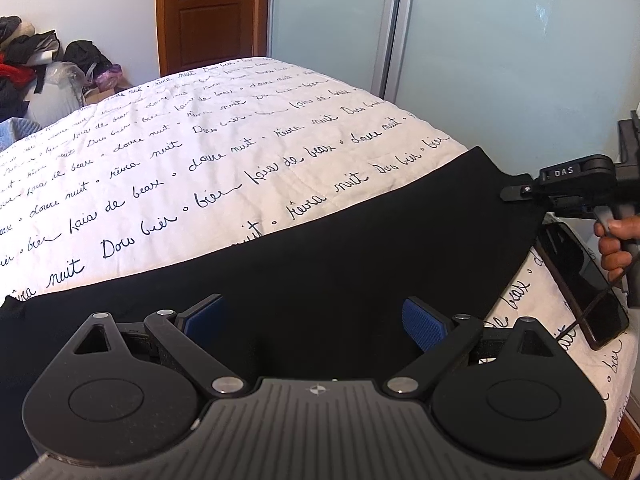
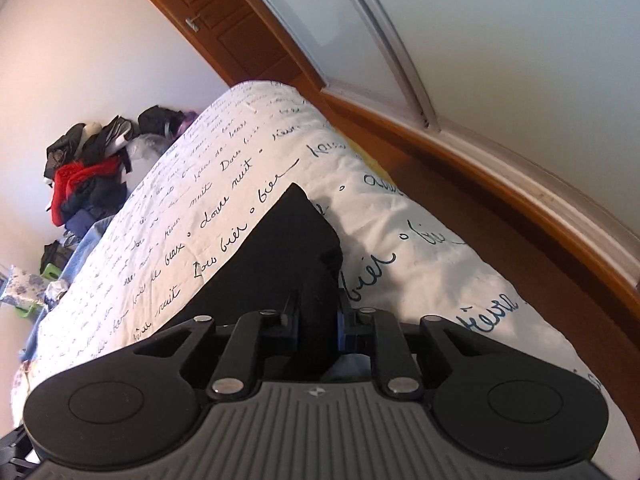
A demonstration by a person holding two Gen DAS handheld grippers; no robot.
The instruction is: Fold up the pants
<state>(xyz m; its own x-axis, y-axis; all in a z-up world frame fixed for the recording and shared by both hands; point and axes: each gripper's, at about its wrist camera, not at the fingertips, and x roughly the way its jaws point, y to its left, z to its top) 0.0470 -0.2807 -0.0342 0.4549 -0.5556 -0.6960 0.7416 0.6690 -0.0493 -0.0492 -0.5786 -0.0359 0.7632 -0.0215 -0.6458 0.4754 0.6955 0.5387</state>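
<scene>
Presently on view, item by item.

Black fabric pants: spread across the lower half of the left wrist frame, lying on the bed; one corner reaches toward the right edge of that frame. In the right wrist frame the same cloth rises to a peak at centre.

White quilted bedspread printed with dark cursive script: covers the bed, filling the middle of both frames.

Left gripper: lower centre of its own frame, blue-padded fingers spread wide, nothing between them, positioned over the pants.

Right gripper: lower centre of its own frame, fingers drawn narrow and clamped on a fold of the pants. Also seen at the right edge of the left wrist frame, gripping the cloth's corner, a person's hand on its handle.

Black flat phone-like slab: lower right of the left wrist frame, on the bedspread beside the pants.

Brown wooden door: top centre.

Frosted sliding panels: upper right.

Heap of mixed clothing: upper left.
</scene>
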